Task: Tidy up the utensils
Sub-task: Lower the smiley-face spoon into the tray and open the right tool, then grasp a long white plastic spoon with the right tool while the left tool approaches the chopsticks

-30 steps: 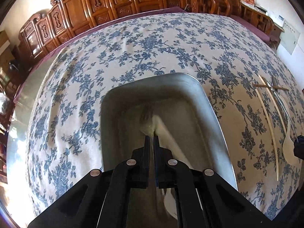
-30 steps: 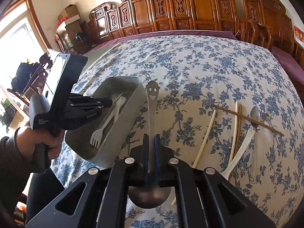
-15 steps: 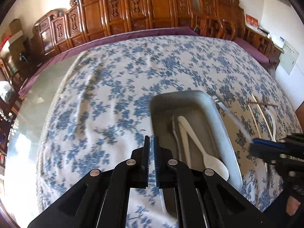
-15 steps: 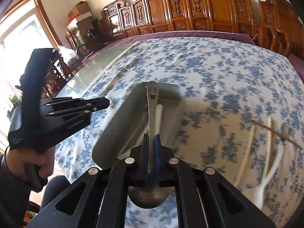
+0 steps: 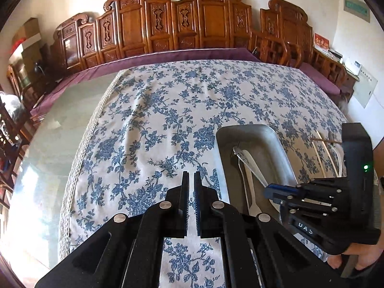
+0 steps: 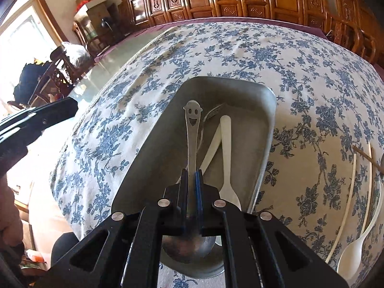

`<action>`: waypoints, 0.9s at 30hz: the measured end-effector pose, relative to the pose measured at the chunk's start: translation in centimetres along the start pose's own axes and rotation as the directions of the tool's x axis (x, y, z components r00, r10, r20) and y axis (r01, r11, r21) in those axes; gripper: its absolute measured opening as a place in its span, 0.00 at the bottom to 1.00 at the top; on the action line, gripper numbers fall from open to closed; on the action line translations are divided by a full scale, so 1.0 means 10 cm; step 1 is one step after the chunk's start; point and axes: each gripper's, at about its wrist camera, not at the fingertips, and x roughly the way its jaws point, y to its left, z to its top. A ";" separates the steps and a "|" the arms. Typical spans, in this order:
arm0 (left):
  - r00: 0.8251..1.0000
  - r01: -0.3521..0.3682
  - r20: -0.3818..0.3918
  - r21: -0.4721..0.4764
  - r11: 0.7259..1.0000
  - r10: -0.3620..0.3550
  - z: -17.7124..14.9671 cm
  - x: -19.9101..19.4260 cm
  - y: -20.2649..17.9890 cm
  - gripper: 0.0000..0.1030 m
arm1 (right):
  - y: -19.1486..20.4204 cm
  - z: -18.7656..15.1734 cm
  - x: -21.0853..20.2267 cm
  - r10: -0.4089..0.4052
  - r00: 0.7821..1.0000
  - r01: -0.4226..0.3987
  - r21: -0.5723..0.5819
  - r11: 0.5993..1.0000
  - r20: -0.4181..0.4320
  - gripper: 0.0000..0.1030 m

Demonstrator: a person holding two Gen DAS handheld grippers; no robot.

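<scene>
My right gripper (image 6: pixel 191 172) is shut on a metal spoon (image 6: pixel 192 132) with a smiling face on its handle end. It holds the spoon over the grey metal tray (image 6: pixel 153 168), handle pointing forward and bowl under the jaws. In the tray lie a white fork (image 6: pixel 226 148), another white utensil (image 6: pixel 212 147) and a metal fork (image 6: pixel 211 114). My left gripper (image 5: pixel 191 175) is shut and empty above the flowered cloth, left of the tray (image 5: pixel 252 128). The left wrist view shows the right gripper (image 5: pixel 267 189) at the tray's near end.
On the blue-flowered tablecloth (image 6: pixel 240 48), right of the tray, lie pale chopsticks (image 6: pixel 348 192), a brown chopstick (image 6: pixel 367 159) and a white spoon (image 6: pixel 360 244). Bare glass tabletop (image 5: pixel 60 132) lies left of the cloth. Carved wooden chairs (image 5: pixel 192 24) line the far side.
My left gripper has drawn back and left off the tray, with nothing in it. My right gripper has carried the metal spoon leftward from the cloth to above the tray.
</scene>
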 end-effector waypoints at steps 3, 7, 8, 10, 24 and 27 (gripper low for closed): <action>1.000 0.000 0.007 0.000 1.000 0.000 -0.01 -0.04 0.00 0.03 | 0.01 0.00 -0.05 0.014 1.000 -0.014 -0.005 1.000 0.015 0.09; 1.000 0.003 0.013 -0.006 1.000 -0.003 -0.03 -0.09 -0.02 0.03 | 0.02 -0.06 -0.27 0.002 0.999 0.001 -0.051 0.999 0.054 0.09; 1.000 0.004 0.014 -0.006 1.000 -0.004 -0.03 -0.10 -0.04 0.03 | 0.01 -0.07 -0.34 -0.002 0.998 0.006 -0.060 0.998 0.062 0.09; 1.000 0.007 0.017 -0.006 1.000 -0.007 -0.04 -0.13 -0.07 0.03 | -0.02 -0.11 -0.48 -0.015 0.996 0.021 -0.077 0.997 0.083 0.09; 0.996 0.071 0.061 0.005 0.997 -0.071 -0.17 -0.41 -0.75 0.54 | -0.96 -0.77 -1.56 -0.176 0.966 0.185 -0.029 0.982 0.191 0.09; 0.994 0.091 0.064 0.018 0.996 -0.092 -0.18 -0.40 -0.92 0.58 | -1.19 -0.84 -1.61 -0.212 0.958 0.219 -0.016 0.976 0.192 0.09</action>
